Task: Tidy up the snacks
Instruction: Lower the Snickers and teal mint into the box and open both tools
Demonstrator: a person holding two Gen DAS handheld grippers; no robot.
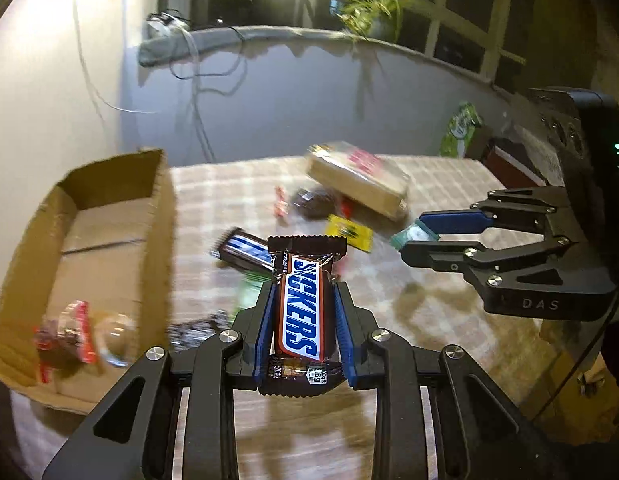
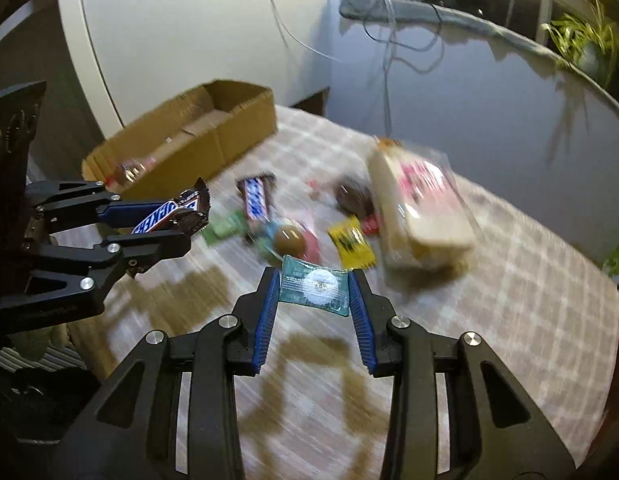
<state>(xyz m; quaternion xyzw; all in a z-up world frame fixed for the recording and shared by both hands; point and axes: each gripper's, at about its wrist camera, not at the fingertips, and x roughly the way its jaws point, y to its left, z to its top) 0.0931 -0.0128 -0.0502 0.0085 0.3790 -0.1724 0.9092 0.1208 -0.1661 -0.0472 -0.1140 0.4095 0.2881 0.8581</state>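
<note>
pointing away lengthwise, gripped snickers bar [image 1: 303, 312]

A brown-wrapped Snickers bar [image 1: 301, 312] carries blue block letters on a white panel edged in red. The small teal-green transparent sachet [image 2: 315, 287] has a white round label at its middle. Both black grippers have ridged blue finger pads [image 1: 341, 320]. Beneath lies a beige-and-white checked tablecloth [image 2: 509, 300]. The plain brown cardboard box [image 1: 161, 220] holds a red-and-clear wrapper [image 1: 69, 328]. On the cloth sit a yellow packet with black print [image 2: 351, 242], a brown bar with a blue-and-white logo [image 2: 255, 196], and a clear pack of pale wafers with a pink label [image 2: 421, 200].
</note>
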